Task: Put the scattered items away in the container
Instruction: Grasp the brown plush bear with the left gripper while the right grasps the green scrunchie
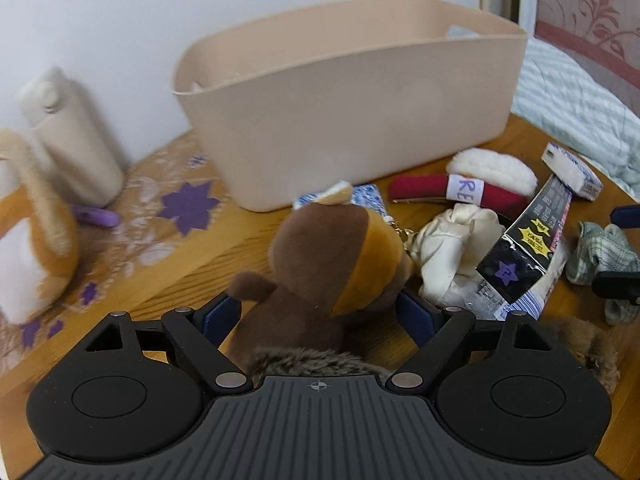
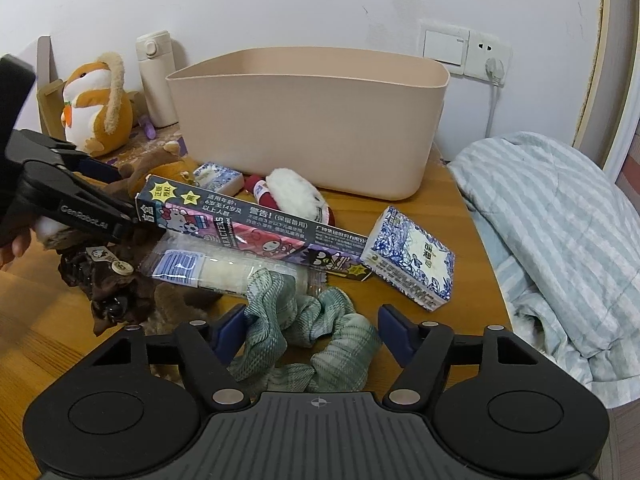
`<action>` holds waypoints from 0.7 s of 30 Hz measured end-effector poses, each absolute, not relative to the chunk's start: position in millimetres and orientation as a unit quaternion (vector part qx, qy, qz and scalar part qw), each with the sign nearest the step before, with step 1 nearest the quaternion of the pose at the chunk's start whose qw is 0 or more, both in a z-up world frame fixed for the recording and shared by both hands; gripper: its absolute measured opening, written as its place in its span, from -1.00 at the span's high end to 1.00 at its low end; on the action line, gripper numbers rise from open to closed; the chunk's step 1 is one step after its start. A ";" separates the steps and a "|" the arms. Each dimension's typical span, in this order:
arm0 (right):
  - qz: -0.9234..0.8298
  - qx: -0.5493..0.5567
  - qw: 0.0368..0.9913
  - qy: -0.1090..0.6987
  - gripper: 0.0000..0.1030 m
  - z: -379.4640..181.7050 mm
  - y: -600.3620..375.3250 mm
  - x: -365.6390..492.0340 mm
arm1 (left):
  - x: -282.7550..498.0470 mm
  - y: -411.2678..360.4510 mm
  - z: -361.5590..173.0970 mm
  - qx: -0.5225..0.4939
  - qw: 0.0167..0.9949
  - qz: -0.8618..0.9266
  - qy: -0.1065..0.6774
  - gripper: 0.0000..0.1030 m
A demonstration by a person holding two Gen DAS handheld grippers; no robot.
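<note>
Barely started; container at 12 o'clock looks empty; clutter still on table; left gripper apart around brown plush; right gripper apart, straddling green scrunchie.

Each camera rides just behind its own jaws and looks down at a slant over the cluttered surface. Both face the beige container and white wall; the right view sits farther back, catching the left gripper at left.
</note>
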State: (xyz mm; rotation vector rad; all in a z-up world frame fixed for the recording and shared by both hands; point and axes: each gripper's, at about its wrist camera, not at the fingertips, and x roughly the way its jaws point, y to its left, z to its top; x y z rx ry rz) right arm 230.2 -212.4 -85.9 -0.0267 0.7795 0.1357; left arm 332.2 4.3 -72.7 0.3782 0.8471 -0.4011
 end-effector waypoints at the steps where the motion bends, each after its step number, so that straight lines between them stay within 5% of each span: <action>1: 0.066 -0.013 0.922 0.381 -0.36 -86.2 -212.3 230.5 | 335.0 3.1 -74.1 0.184 0.872 -0.192 0.411 -0.67; 21: 0.053 0.026 0.921 0.384 0.77 -84.5 -225.1 222.6 | 318.4 15.3 -70.4 0.128 0.899 -0.123 0.400 -0.37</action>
